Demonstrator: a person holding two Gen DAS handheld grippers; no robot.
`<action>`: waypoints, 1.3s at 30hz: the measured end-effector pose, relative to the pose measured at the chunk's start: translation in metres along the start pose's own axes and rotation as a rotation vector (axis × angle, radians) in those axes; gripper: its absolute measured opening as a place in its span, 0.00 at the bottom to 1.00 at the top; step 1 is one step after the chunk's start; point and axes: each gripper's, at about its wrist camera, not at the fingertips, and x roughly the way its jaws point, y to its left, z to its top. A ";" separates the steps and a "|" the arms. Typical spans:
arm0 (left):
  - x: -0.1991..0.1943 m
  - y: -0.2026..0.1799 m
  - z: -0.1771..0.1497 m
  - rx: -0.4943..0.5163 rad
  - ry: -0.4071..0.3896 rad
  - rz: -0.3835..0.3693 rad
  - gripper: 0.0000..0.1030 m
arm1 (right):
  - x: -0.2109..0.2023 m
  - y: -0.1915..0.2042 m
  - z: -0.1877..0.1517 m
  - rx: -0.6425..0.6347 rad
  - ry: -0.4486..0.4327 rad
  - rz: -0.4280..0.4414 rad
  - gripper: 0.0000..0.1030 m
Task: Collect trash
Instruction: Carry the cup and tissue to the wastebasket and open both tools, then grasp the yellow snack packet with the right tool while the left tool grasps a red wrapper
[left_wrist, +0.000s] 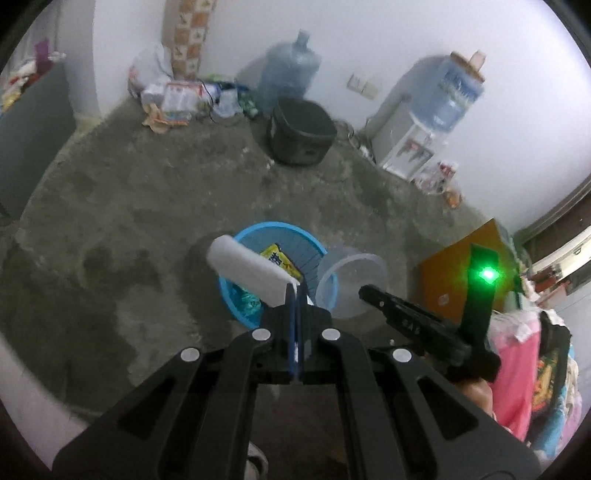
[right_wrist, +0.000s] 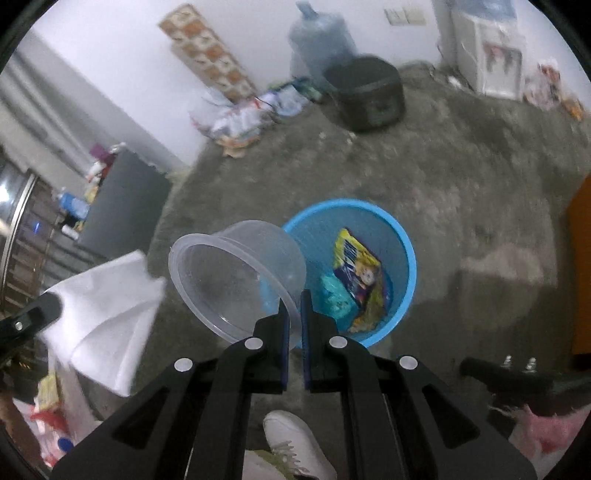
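Left wrist view shows the left gripper (left_wrist: 297, 291) clamped on a white folded tissue (left_wrist: 251, 273), held above the blue basket (left_wrist: 240, 306) on the floor. Right wrist view shows the right gripper (right_wrist: 294, 301) pinching the rim of a clear plastic tub (right_wrist: 236, 273), which hangs mostly beside the basket's edge, not over its opening (a yellow wrapper (right_wrist: 356, 267) already lies inside). If the person lets go now, the tub probably falls on the concrete floor (right_wrist: 461, 177) and rolls away. The tissue is light and can drift outside. Both hands are close together, so the grippers may bump.
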 end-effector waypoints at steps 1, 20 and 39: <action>0.015 -0.001 0.005 0.006 0.012 0.002 0.00 | 0.012 -0.006 0.003 0.020 0.014 -0.004 0.06; 0.032 0.015 0.014 -0.009 -0.052 0.181 0.59 | 0.075 -0.048 -0.001 0.153 0.091 -0.054 0.52; -0.289 0.071 -0.111 -0.180 -0.403 0.371 0.63 | -0.056 0.170 -0.037 -0.309 0.080 0.337 0.53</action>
